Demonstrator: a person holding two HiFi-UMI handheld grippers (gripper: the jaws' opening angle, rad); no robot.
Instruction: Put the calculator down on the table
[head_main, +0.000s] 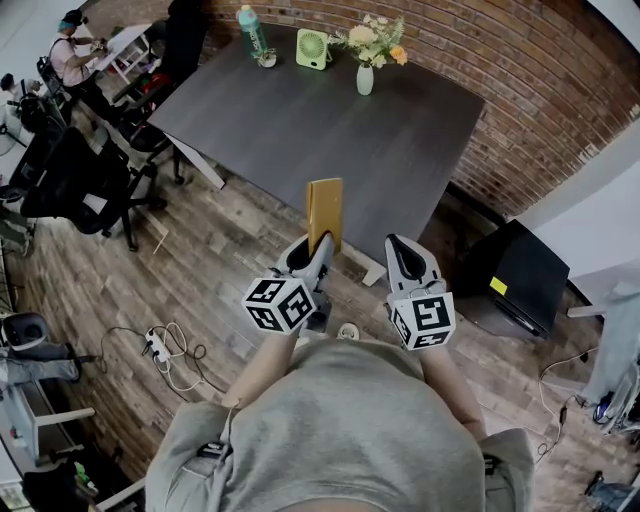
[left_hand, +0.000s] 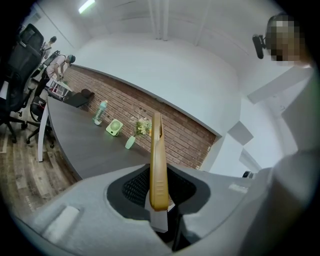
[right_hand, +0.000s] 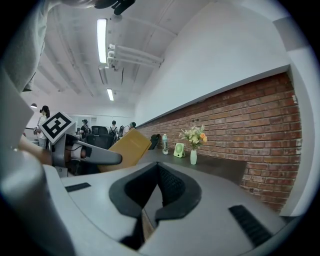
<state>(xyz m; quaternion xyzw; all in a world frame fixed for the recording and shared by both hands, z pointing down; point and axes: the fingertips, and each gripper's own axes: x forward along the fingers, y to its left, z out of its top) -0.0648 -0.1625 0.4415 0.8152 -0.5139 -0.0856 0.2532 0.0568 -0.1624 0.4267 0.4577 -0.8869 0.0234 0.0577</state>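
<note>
A flat yellow calculator stands on edge in my left gripper, which is shut on its lower end. It hangs in the air over the near edge of the dark table. In the left gripper view the calculator rises edge-on between the black pads of my left gripper. My right gripper is level beside it on the right, shut with nothing in it. In the right gripper view the jaws of my right gripper meet, and the calculator shows at the left.
At the table's far edge stand a green bottle, a small green fan and a vase of flowers before a brick wall. Black office chairs are at the left, a black box at the right, a power strip on the floor.
</note>
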